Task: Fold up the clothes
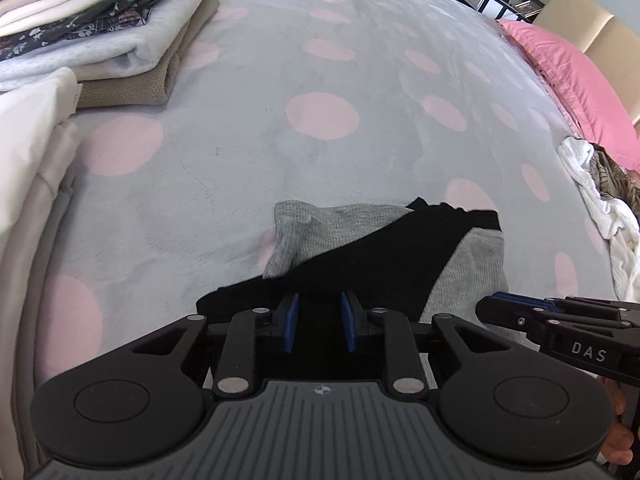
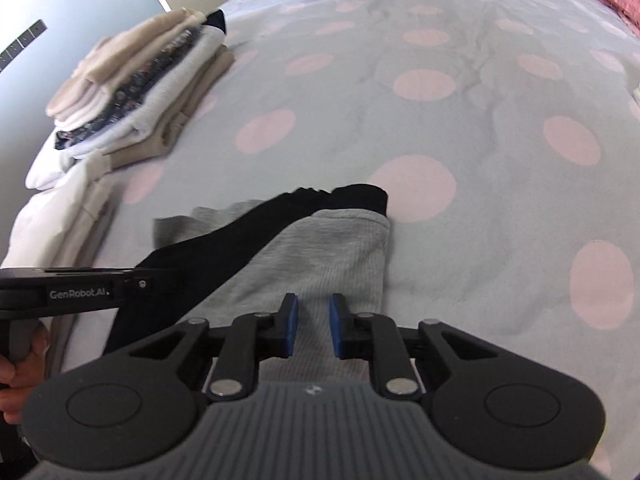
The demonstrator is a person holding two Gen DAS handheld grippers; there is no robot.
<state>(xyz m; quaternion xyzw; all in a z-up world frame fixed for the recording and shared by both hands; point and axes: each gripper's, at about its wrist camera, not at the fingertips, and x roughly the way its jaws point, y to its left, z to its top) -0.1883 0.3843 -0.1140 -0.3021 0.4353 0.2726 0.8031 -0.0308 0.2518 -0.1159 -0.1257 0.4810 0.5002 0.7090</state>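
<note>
Grey-and-black garment [image 2: 320,248] lies on the bed [image 2: 440,120] near its front edge, already doubled into a compact bundle — grey ribbed panels with a black band running diagonally across, edges not squared. Left tool [image 1: 319,322] hovers low over the black part of the garment, pads parted with a narrow gap, nothing between them. Right tool [image 2: 313,326] sits over the grey panel on the garment's right side, also narrowly parted, gripping nothing as far as I can see. Left of the garment, farther back, a stack of folded clothes [image 2: 136,100] stands tidy; a pale folded piece [image 1: 28,152] lies nearer, left of the garment. Right of the garment, by the pink pillow [image 1: 572,76], a rumpled heap of white and patterned clothes [image 1: 600,200] waits unfolded. Judging progress: several items folded, this one partly or nearly folded — cannot tell if another fold is due or if it goes to the stack. The heap remains.
</note>
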